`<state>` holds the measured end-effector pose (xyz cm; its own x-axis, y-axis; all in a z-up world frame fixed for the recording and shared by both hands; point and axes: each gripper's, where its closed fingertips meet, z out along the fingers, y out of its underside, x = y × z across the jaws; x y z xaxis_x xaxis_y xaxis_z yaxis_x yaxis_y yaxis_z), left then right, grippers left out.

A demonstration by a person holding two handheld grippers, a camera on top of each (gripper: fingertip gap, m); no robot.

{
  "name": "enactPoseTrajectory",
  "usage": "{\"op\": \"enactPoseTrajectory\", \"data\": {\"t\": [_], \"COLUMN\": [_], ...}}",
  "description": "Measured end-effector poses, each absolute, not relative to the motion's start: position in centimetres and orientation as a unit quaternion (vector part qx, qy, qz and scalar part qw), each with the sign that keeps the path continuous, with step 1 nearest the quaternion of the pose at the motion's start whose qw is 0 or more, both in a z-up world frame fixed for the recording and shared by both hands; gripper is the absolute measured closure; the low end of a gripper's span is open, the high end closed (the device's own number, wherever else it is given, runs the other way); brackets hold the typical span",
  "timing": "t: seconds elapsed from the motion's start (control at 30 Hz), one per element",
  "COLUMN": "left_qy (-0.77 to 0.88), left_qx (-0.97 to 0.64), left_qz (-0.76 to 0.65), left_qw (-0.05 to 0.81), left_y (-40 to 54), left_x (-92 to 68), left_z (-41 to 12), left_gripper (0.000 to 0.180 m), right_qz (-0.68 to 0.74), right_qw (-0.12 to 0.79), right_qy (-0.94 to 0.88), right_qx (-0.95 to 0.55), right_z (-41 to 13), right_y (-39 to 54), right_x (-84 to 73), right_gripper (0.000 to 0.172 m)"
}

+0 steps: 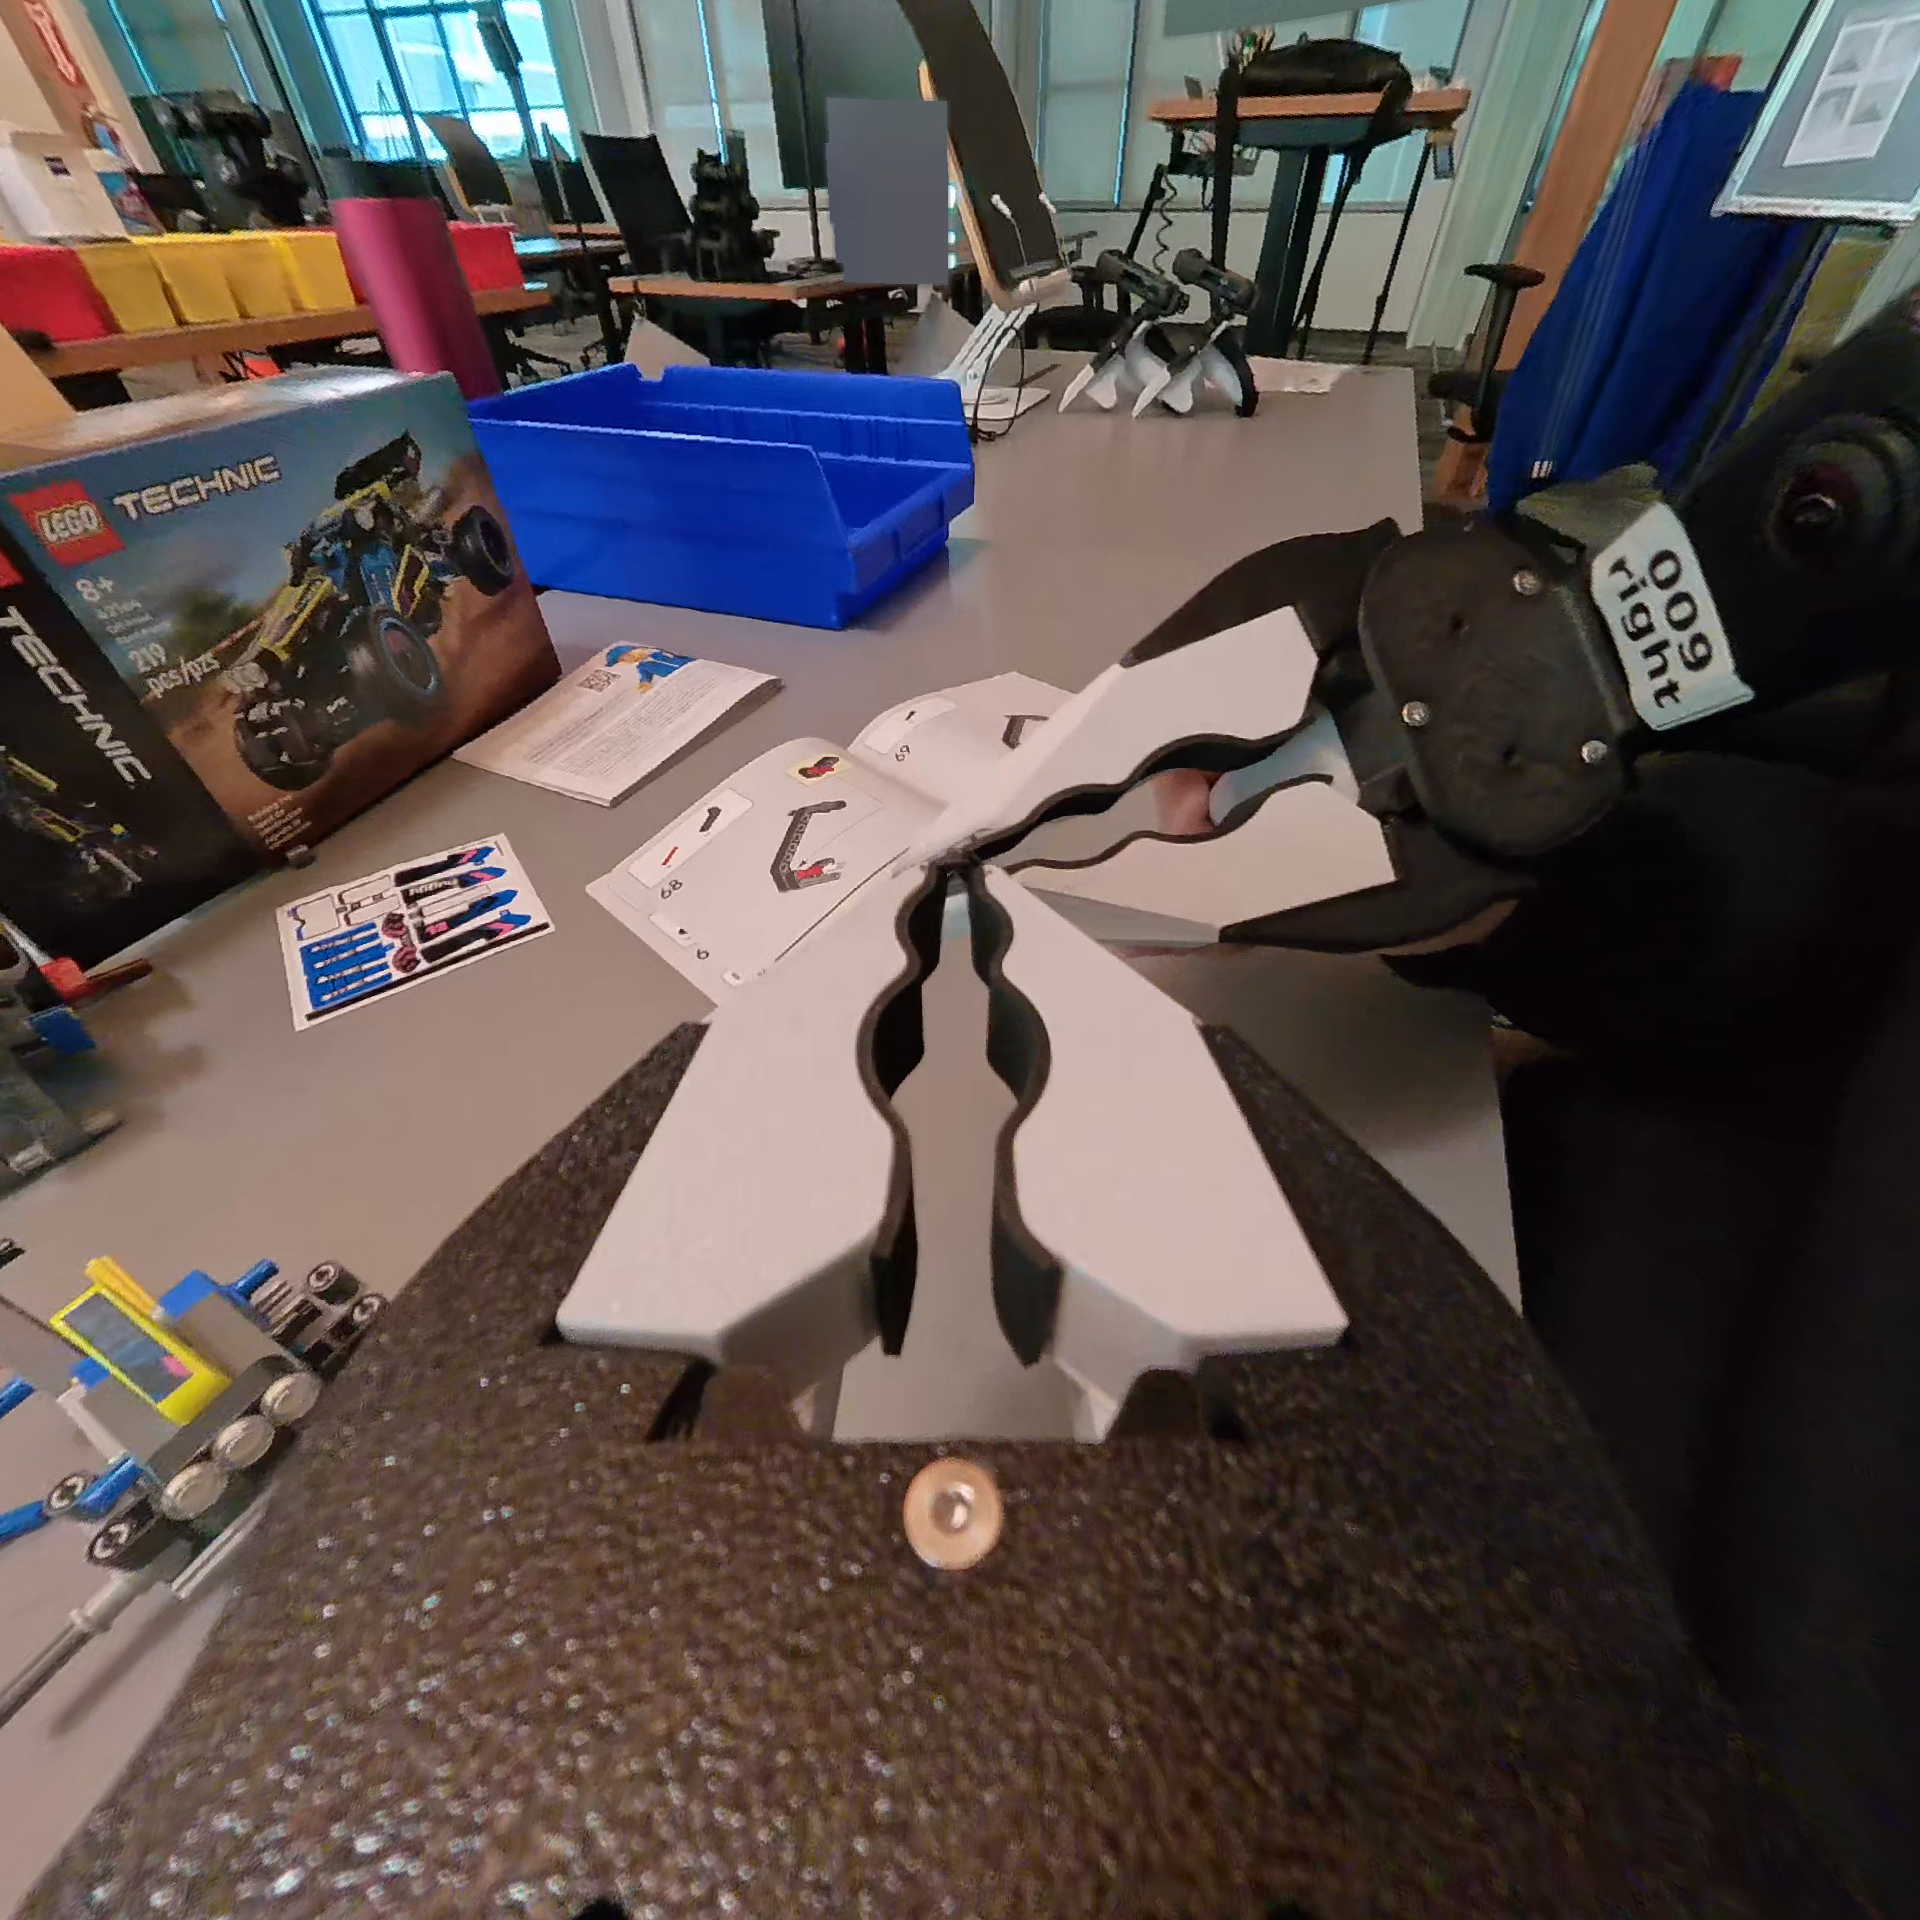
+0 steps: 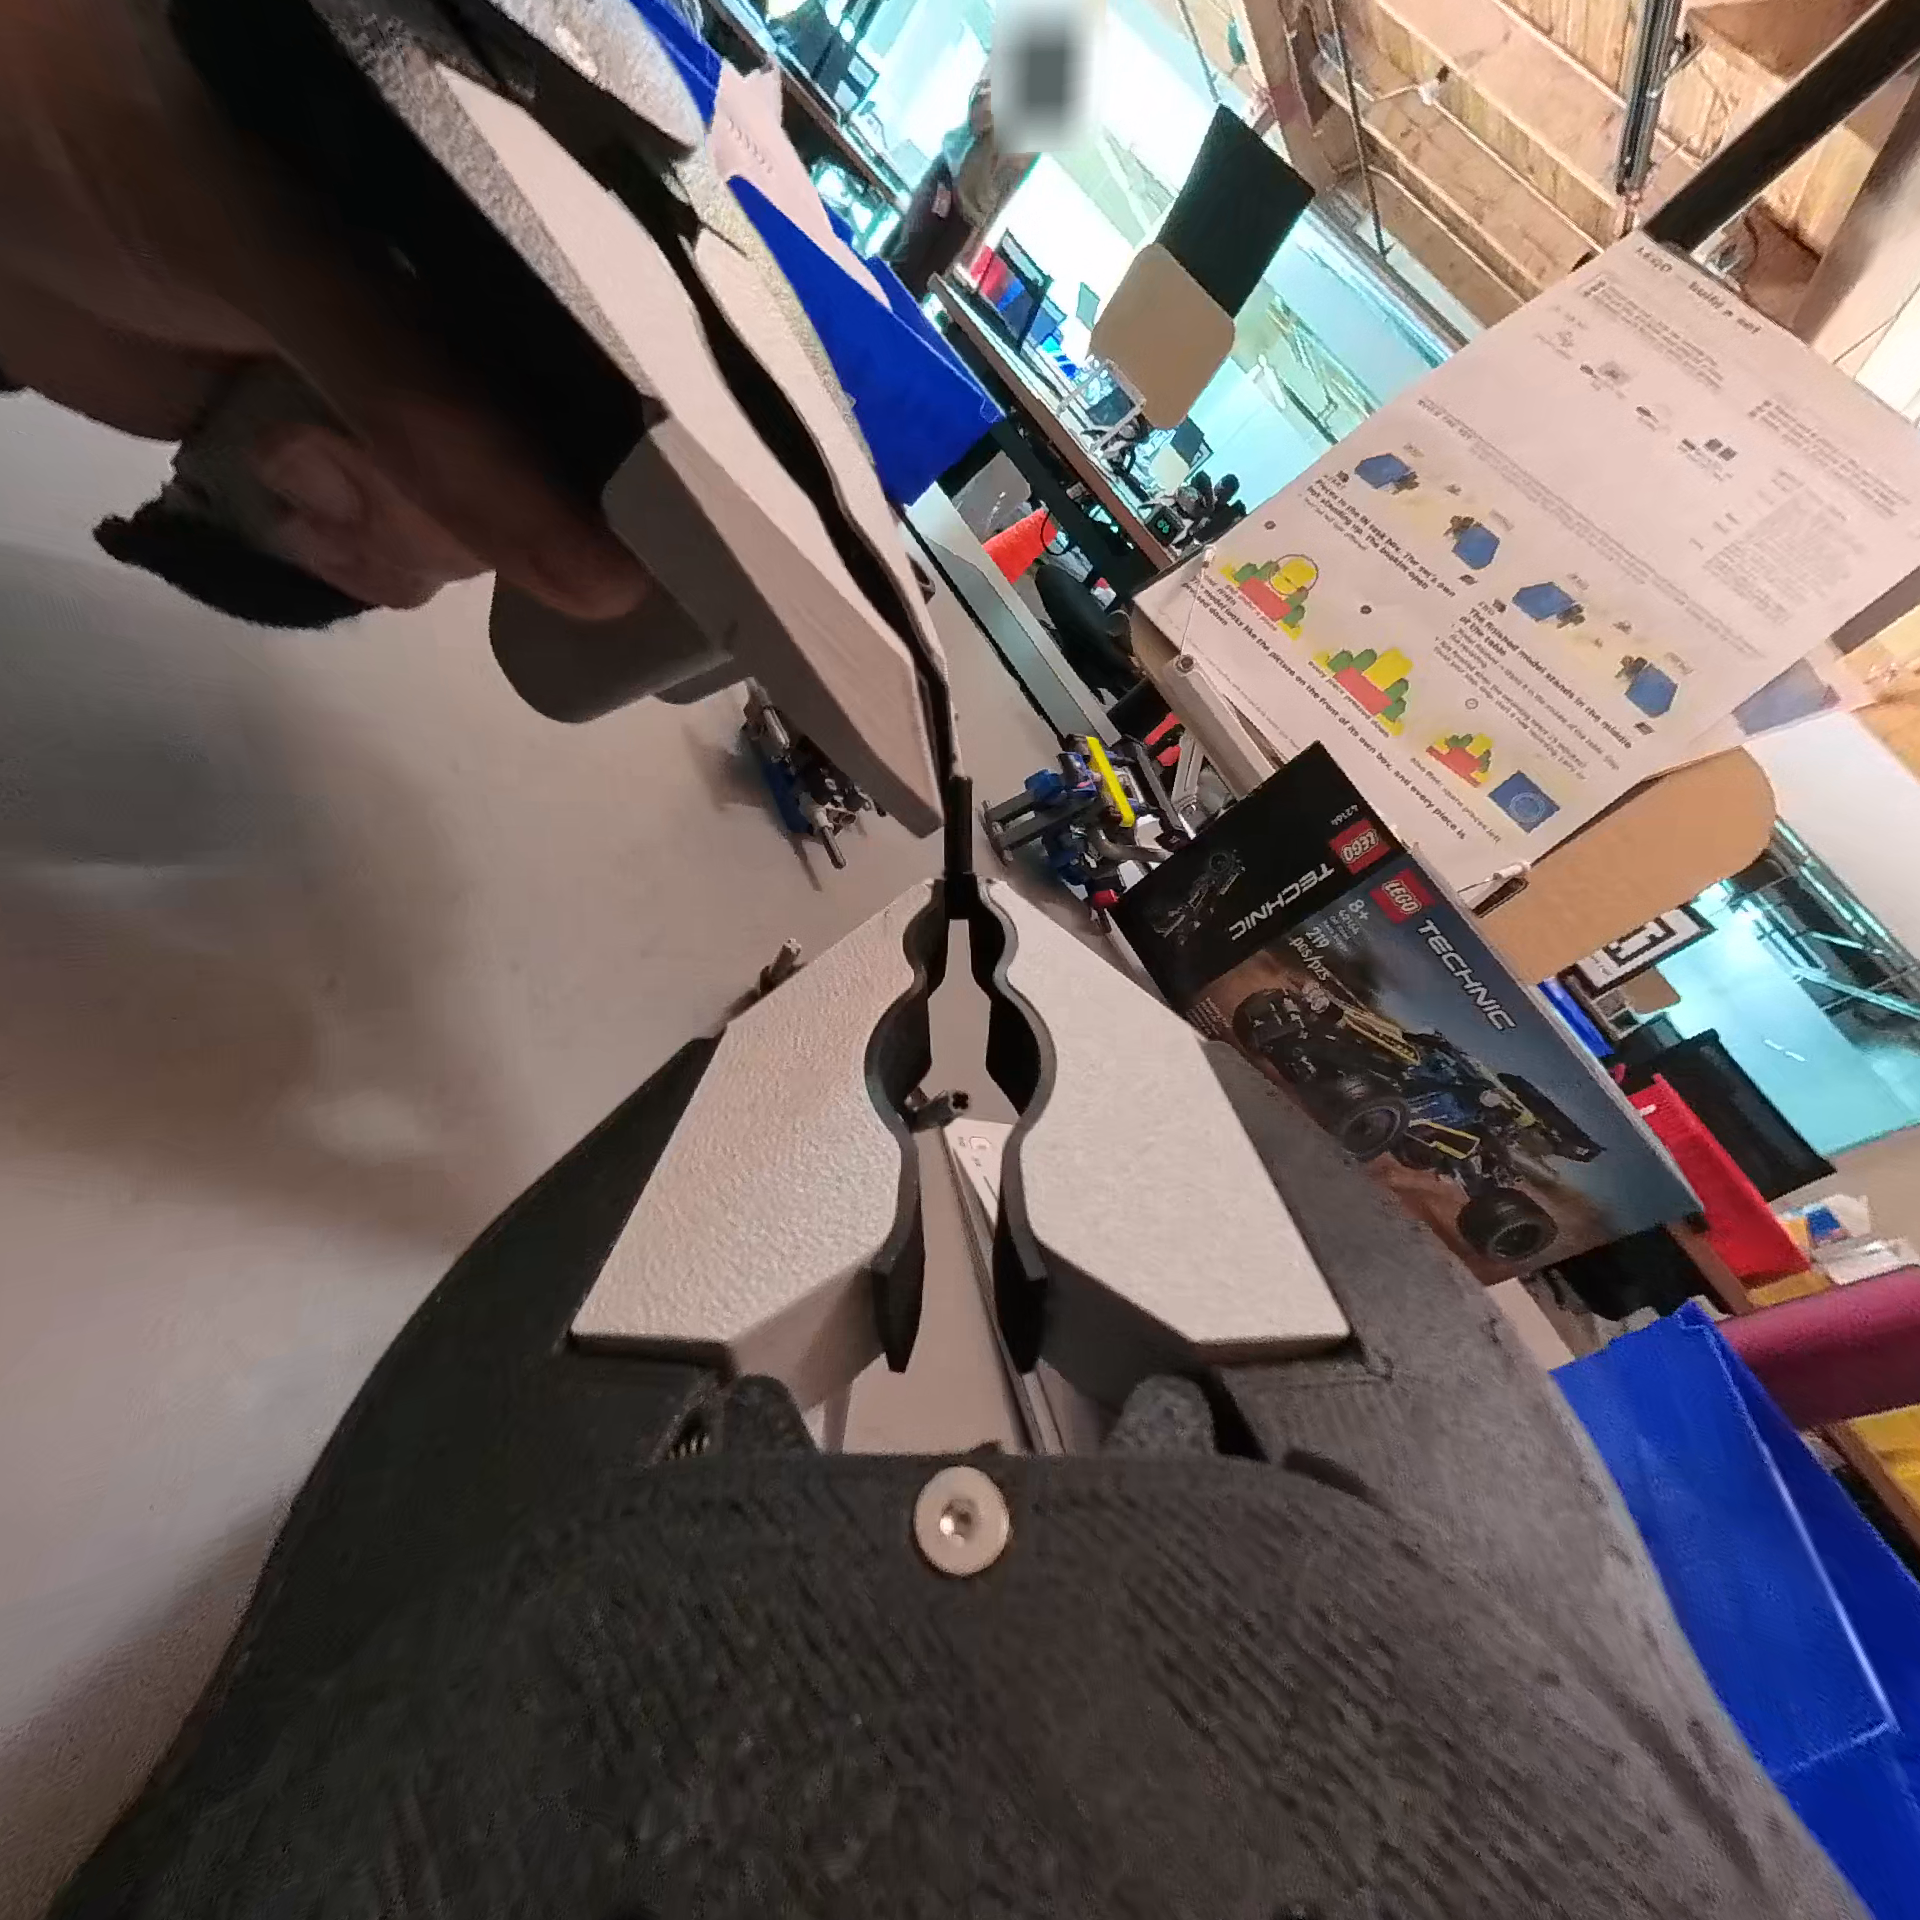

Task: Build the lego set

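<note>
My left gripper (image 1: pixel 954 883) is shut, its tips pinched on a small thin black piece (image 1: pixel 958 860) above an open instruction booklet (image 1: pixel 769 831). My right gripper (image 1: pixel 971 847) comes in from the right and meets it tip to tip. In the right wrist view the right gripper (image 2: pixel 958 896) is shut on the lower end of the same black piece (image 2: pixel 956 831). The piece's upper end runs into the tips of the left gripper (image 2: pixel 940 774). A finger (image 2: pixel 561 582) rests on the left gripper's body.
On the grey table (image 1: pixel 1195 499) lie a sticker sheet (image 1: pixel 416 925) and a closed booklet (image 1: pixel 623 717). A toy set box (image 1: pixel 260 623) stands at the left and a blue bin (image 1: pixel 727 488) behind. A partly built model (image 1: pixel 177 1382) sits at the near left. My two grippers' fingertips are within a few centimetres of each other. The partly built model (image 1: pixel 177 1382) is about 15 cm from both grippers' fingertips.
</note>
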<state>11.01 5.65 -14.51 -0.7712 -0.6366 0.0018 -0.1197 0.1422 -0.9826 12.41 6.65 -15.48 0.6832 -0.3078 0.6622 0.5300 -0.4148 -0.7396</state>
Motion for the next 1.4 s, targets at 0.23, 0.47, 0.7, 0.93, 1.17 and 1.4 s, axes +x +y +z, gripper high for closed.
{"op": "enactPoseTrajectory", "data": {"t": [0.23, 0.47, 0.7, 0.93, 1.17, 1.4], "left_qy": [0.750, 0.755, 0.763, 0.792, 0.802, 0.806], "left_qx": [-0.257, -0.270, -0.271, -0.244, -0.238, -0.239], "left_qz": [-0.571, -0.573, -0.555, -0.530, -0.518, -0.505], "left_qw": [0.212, 0.169, 0.189, 0.180, 0.181, 0.196], "left_y": [5.8, 5.3, 5.7, 5.7, 5.6, 5.6], "left_x": [11.0, 10.7, 10.8, 9.6, 9.2, 9.7], "left_z": [-15.6, -16.1, -16.3, -17.0, -17.6, -18.0], "left_gripper": [0.180, 0.172, 0.171, 0.173, 0.169, 0.180], "right_qz": [-0.414, -0.431, -0.448, -0.438, -0.418, -0.421], "right_qw": [0.508, 0.498, 0.484, 0.484, 0.484, 0.479], "right_qy": [-0.103, -0.114, -0.133, -0.163, -0.174, -0.174], "right_qx": [-0.749, -0.743, -0.740, -0.739, -0.749, -0.750], "right_z": [-16.4, -16.9, -17.7, -18.5, -19.1, -19.3], "right_y": [6.6, 6.4, 6.3, 6.1, 6.4, 6.4], "right_x": [12.6, 12.7, 12.6, 11.6, 11.2, 11.4], "right_gripper": [0.171, 0.171, 0.171, 0.171, 0.171, 0.171]}}
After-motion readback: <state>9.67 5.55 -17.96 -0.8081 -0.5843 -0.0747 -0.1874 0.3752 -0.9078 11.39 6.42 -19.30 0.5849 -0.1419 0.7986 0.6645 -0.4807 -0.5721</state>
